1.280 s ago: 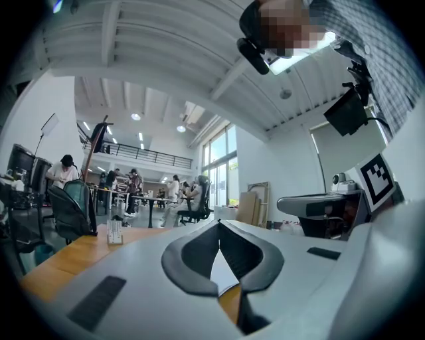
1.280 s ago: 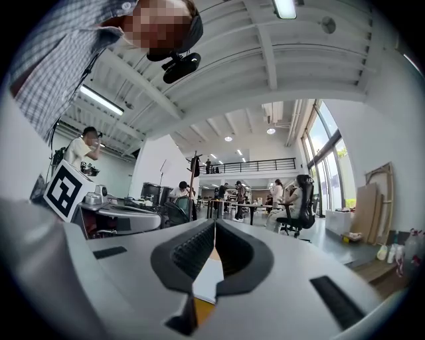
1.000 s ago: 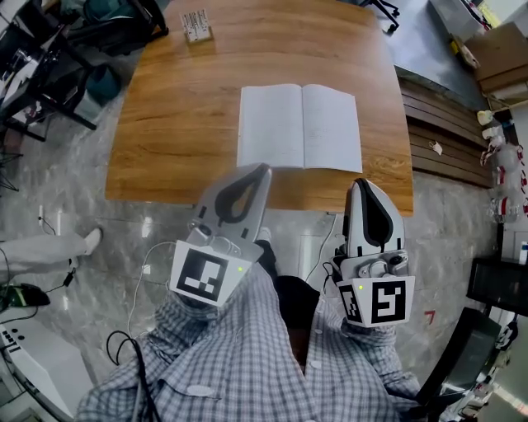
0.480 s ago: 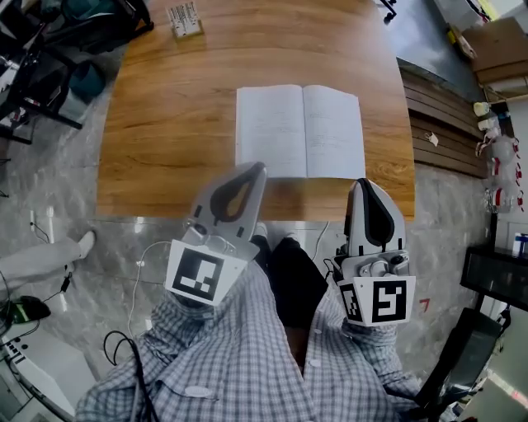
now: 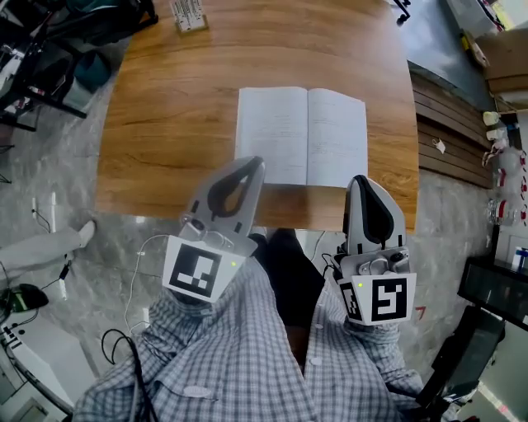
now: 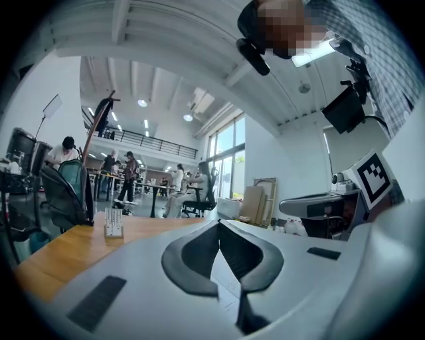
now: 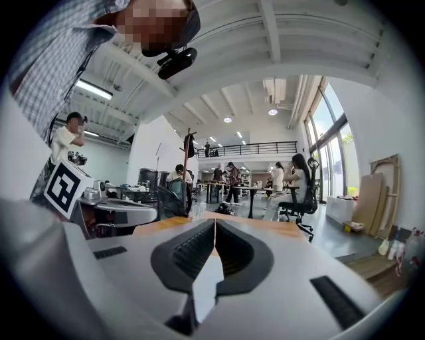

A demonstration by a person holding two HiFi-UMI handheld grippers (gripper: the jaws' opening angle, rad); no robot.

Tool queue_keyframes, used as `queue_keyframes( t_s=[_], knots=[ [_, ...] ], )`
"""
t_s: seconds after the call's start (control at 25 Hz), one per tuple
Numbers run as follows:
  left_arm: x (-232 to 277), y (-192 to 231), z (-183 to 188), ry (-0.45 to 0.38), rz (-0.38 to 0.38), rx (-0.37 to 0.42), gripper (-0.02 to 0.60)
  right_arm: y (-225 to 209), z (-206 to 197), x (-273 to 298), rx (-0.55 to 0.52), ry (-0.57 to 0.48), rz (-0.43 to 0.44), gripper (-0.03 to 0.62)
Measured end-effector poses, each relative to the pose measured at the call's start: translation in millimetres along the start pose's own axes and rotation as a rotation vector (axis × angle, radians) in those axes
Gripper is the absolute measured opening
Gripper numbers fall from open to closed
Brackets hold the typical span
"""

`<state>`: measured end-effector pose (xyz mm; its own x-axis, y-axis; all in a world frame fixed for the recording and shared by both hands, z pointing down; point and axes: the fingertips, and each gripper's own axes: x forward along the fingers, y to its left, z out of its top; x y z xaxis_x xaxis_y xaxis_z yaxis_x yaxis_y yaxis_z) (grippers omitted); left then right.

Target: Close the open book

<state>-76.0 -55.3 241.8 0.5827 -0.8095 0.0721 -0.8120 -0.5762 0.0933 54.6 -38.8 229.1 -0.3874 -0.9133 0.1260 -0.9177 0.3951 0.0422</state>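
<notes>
The wooden table (image 5: 165, 124) bears the open book (image 5: 301, 136), which lies flat, its near edge just beside the table's. Its spine runs straight away from the person, with a page on each side. The left gripper (image 5: 250, 167) points at the book's near left corner and the right gripper (image 5: 363, 183) at its near right corner. Both are probably hovering rather than touching. Each has its jaws pressed together on nothing. Neither is clearly nearer.

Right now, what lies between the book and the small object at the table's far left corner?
Only bare table between book and object, seen in the head view.
</notes>
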Motion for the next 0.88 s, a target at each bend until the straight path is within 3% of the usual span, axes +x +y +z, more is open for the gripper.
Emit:
queue_keyframes(
  t_s=[0.28,0.6,0.88],
  knots=[
    [29.1,-6.7,6.1,-0.013,0.06,0.006,0.009,-30.4,0.7,15.6,-0.014,-0.013,0.051,0.021],
    [60.2,-17.4,-2.0,0.049,0.124,0.057,0.009,-80.8,-3.1,21.9,0.003,-0.004,0.08,0.021],
    [69.9,-23.5,-28.9,0.106,0.172,0.01,0.009,-90.0,-33.7,34.9,0.076,0.046,0.135,0.021]
  ],
)
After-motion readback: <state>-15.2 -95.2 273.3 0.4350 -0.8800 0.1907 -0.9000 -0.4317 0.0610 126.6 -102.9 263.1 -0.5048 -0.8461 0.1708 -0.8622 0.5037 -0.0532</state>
